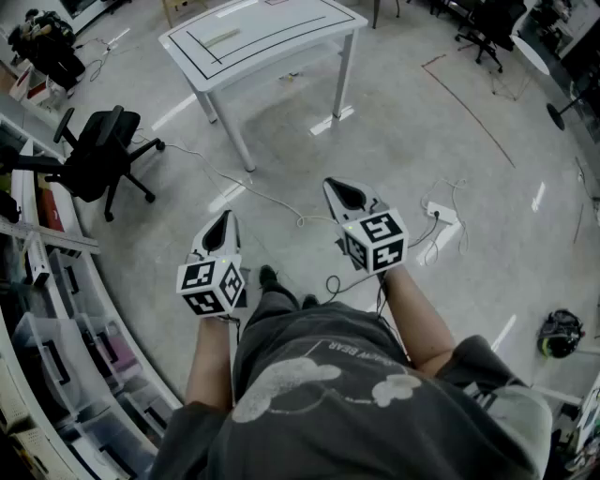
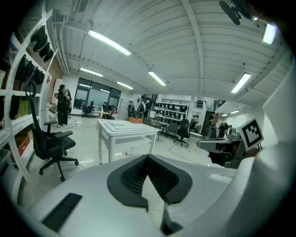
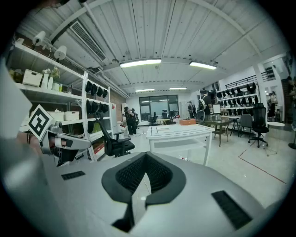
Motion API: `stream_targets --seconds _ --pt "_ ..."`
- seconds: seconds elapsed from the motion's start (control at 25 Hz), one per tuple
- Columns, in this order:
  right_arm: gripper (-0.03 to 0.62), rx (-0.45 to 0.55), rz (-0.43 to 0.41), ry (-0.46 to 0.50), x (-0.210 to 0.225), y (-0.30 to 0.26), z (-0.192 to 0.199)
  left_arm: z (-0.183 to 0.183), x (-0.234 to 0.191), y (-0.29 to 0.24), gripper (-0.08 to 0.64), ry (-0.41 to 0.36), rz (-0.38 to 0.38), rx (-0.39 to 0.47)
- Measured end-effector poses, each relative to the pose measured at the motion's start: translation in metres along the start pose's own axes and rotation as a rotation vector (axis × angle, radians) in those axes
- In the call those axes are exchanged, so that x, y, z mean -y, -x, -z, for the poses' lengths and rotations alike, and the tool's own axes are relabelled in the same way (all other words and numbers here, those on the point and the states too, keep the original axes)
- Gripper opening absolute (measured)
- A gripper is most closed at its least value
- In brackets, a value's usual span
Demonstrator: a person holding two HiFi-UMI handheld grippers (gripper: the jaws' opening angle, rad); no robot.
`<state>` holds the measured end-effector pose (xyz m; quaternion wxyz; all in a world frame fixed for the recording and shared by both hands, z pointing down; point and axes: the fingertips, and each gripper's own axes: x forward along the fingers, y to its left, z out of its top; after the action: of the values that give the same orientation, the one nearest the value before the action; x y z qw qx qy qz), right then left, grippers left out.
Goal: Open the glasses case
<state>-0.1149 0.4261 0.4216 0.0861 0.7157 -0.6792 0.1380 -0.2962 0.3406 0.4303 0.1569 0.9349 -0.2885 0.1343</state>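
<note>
Lab floor (image 1: 422, 141), grey and glossy, with a white table (image 1: 262, 37) standing ahead of me as the reference. Table top carries black taped lines and one pale strip (image 1: 222, 38) near its left end; too small to tell whether that is the glasses case. Both grippers are well short of the table, held over bare floor, side by side and apart. Left gripper (image 1: 226, 217) sits toward the table's left leg side, right gripper (image 1: 330, 185) a bit nearer the table, each tilted slightly down. In the left gripper view the left gripper (image 2: 148, 157) has its two dark pads meeting at the tip, nothing between them, table straight beyond. In the right gripper view the right gripper (image 3: 146, 155) is the same: pads pressed together, empty, table just right of centre. Marker cubes ride behind the jaws, left cube (image 1: 211, 284) and right cube (image 1: 377, 240). Each gripper camera catches the other one's cube at the frame edge. Black office chair (image 1: 103, 150) stands left of the table, near the shelves (image 1: 56, 309) that run along the left wall. White cable (image 1: 272, 202) snakes over the floor from under the table toward a power strip (image 1: 442, 214), which lies off to the table's right, past the right gripper. Second chair (image 1: 483, 28) is further right of the table. My operator's grey shirt (image 1: 328, 394) fills the near edge.
</note>
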Motion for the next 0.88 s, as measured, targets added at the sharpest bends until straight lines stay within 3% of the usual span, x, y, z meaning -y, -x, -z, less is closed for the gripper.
stream_targets --seconds 0.88 --pt "0.000 0.017 0.001 -0.063 0.040 -0.021 -0.001 -0.009 -0.004 -0.039 0.002 -0.004 -0.026 0.009"
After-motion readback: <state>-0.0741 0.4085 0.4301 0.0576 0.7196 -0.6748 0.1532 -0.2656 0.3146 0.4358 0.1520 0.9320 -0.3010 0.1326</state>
